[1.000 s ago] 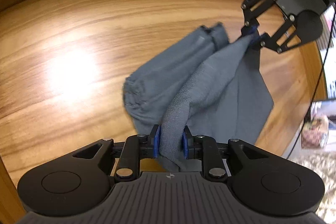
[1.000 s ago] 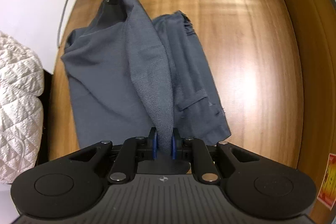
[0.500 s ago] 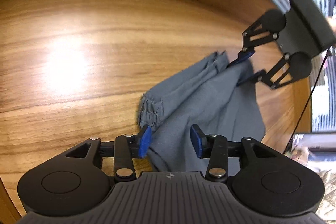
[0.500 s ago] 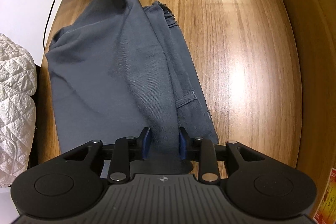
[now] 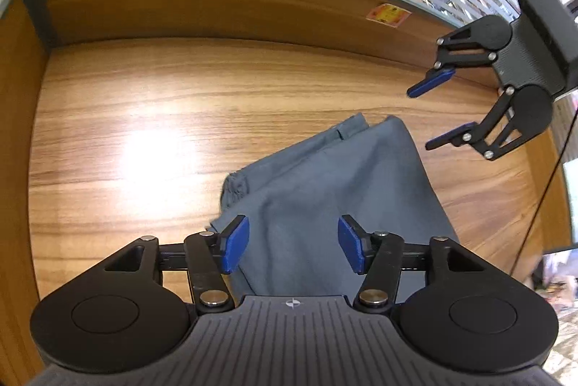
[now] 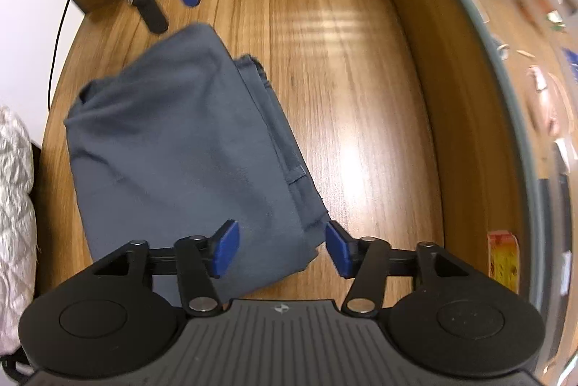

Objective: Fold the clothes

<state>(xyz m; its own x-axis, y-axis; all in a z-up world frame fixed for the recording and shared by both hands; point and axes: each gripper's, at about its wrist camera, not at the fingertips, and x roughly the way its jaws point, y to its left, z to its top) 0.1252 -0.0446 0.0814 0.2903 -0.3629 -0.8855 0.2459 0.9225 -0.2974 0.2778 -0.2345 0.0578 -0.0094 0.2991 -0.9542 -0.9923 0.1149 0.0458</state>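
Observation:
A grey garment [image 5: 325, 191] lies folded flat on the wooden table [image 5: 144, 118]; its waistband edge shows along one side. In the right wrist view the same grey garment [image 6: 180, 140] fills the middle. My left gripper [image 5: 293, 243] hangs above its near edge, jaws opening, blue pads apart and touching no cloth. My right gripper [image 6: 281, 248] is lifted over the opposite end, jaws opening too, nothing pinched. Each gripper shows in the other's view: the right gripper [image 5: 439, 111] at upper right, the left gripper [image 6: 169, 6] at upper left.
A raised wooden wall [image 5: 216, 10] borders the table's far side, with an orange sticker [image 5: 388, 14] on it. A white quilted cloth [image 6: 16, 205] sits off the table's edge. A thin black cable [image 6: 57, 35] runs down beside the table.
Both grippers let go of the raised grey fold and rose away from it. The fold dropped and the garment now lies flat on the table.

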